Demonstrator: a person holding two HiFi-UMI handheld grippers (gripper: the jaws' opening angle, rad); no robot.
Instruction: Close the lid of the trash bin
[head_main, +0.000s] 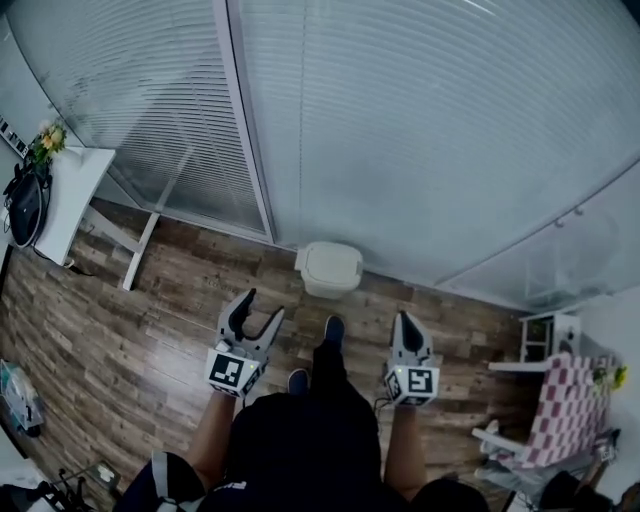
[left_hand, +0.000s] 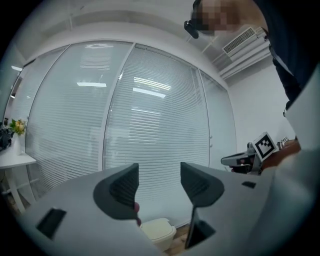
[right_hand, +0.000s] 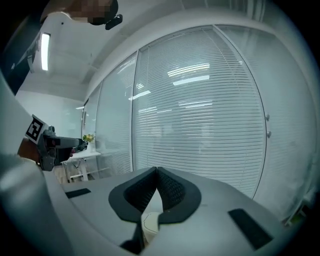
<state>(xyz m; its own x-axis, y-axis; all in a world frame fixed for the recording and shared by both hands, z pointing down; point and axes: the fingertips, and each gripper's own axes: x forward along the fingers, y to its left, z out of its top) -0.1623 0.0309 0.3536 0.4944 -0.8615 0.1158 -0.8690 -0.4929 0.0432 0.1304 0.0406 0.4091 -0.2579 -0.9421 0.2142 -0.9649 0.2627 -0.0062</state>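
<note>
A small white trash bin (head_main: 330, 268) stands on the wood floor against the glass wall, its lid lying flat on top. It also shows low between the left jaws as the bin (left_hand: 158, 232) and as a pale sliver, the bin (right_hand: 149, 221), below the right jaws. My left gripper (head_main: 262, 307) is held open in the air, short of the bin and to its left, nothing between its fingers. My right gripper (head_main: 404, 320) is shut and empty, short of the bin to its right. Both are held well above the floor.
A glass wall with white blinds (head_main: 400, 130) runs behind the bin. A white desk (head_main: 70, 195) with flowers stands at the left. At the right are a white shelf (head_main: 550, 335) and a checked cloth (head_main: 570, 410). The person's feet (head_main: 333, 330) stand just before the bin.
</note>
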